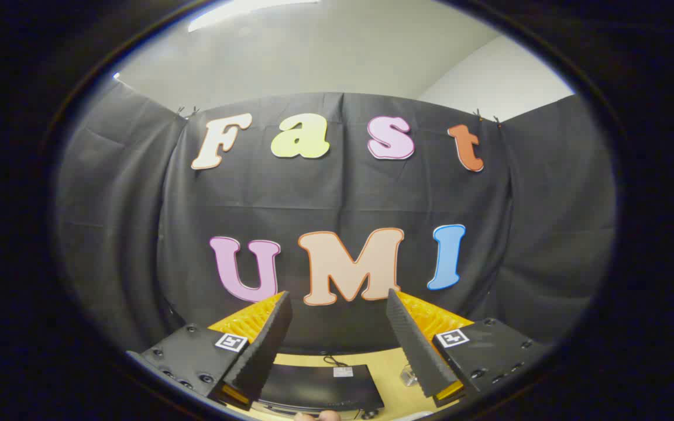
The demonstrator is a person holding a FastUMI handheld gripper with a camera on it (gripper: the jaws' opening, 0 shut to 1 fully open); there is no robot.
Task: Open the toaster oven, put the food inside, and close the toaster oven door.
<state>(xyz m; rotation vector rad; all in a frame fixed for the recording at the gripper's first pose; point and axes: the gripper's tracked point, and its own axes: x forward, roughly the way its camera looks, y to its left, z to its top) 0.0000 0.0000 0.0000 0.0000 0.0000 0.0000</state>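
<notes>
My gripper (337,301) is open, held high and aimed at the booth's black cloth wall, with nothing between its fingers. Far below, between the fingers, I see the dark top of the toaster oven (319,386) on a yellowish wooden table (387,371). A small clear object (408,375) sits on the table right of the oven; I cannot tell what it is. The oven's door is hidden.
A black cord (331,359) lies behind the oven. A fingertip of a person's hand (319,416) shows just below the oven. Black cloth hangs all around, with a pale wall and ceiling above it.
</notes>
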